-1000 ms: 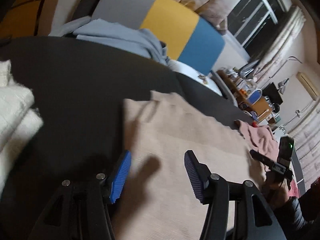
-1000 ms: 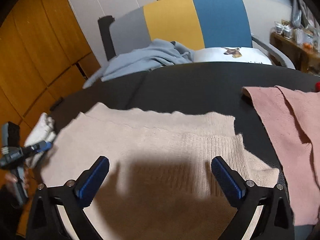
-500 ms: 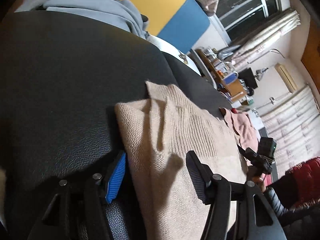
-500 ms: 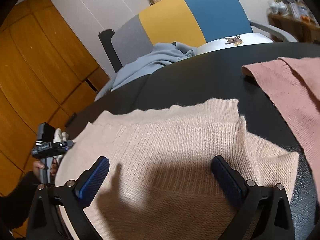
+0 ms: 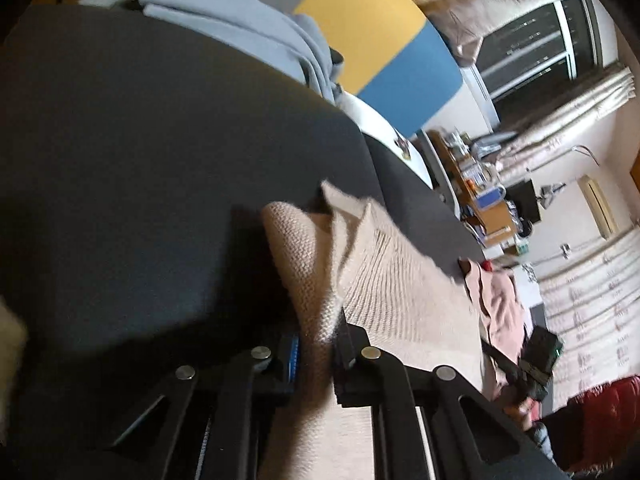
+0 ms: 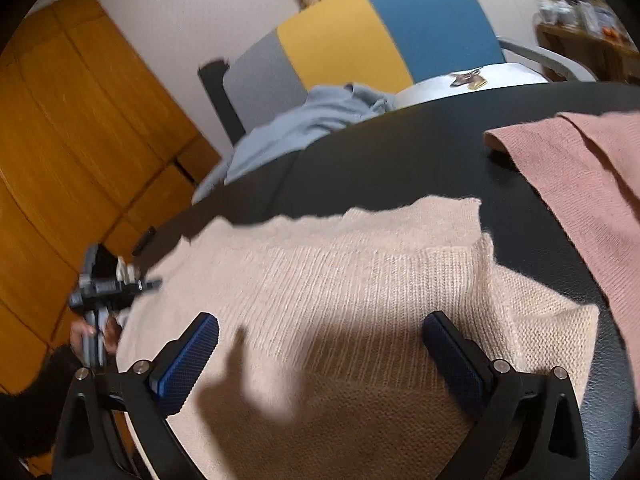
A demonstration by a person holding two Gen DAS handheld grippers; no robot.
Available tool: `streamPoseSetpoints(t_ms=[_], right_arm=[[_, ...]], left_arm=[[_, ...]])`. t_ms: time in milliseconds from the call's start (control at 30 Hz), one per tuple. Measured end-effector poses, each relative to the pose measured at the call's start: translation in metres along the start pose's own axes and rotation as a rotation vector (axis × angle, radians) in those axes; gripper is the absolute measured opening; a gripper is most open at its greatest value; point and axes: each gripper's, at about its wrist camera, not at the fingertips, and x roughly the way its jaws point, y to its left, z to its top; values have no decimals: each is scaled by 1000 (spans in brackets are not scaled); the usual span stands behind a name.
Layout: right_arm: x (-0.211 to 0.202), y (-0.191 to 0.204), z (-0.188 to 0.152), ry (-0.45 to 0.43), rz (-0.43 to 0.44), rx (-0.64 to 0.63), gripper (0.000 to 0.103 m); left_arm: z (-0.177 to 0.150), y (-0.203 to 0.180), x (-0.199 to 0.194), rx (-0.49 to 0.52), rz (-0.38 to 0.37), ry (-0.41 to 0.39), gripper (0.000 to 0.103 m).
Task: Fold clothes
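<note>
The left gripper (image 5: 316,344) points down over a dark counter (image 5: 140,160), its fingers (image 5: 294,356) closing on the near edge of a beige knit garment (image 5: 384,288), which runs up between them. The pinched edge bunches into raised folds just ahead of the fingers, while the rest of the garment lies spread toward the right. Beyond it a pink garment (image 5: 500,304) lies on the counter's far right. Farther right, a hand (image 5: 524,404) holds the right gripper (image 5: 528,368), seen small and dark. At the counter's far edge a light blue garment (image 5: 248,28) is heaped against a chair back (image 5: 380,40) in yellow and blue panels. A dark window (image 5: 536,44) with pale curtains fills the upper right.
</note>
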Motion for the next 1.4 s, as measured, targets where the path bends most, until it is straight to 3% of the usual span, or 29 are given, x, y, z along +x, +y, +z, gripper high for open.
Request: streamPoseSetpoints(t_ms=[133,233,333,533,667,867,1000,1233,1400], right_arm=[[-9,23,1,186,90,-179,103],[-21,33,3,278,126,-279,103],[-25,42,7,360,122,-390,103],[1,42,3,555,59,-573,103],[16,41,-12,645,43,-677,103],[15,36,-24,608,36,-711,103],[7,29,-29,536,53,-670,103],[-7,19,-39,432,72,-627,103],[-16,13,-47,369,87,-603,103]], left_arm=[[10,-12,-20,18,8,-34,11],[18,-26,-30,41,32,-43,11],[23,-39,-37,71,59,-36,11],[24,-55,-53,96,46,-23,11],[19,-71,-61,90,-2,-18,11],[0,-115,-75,87,-120,-33,11],[-8,-152,-72,90,-156,-37,11],[-18,-198,-52,14,-254,-65,10],[-29,-247,-23,35,-324,-42,10]])
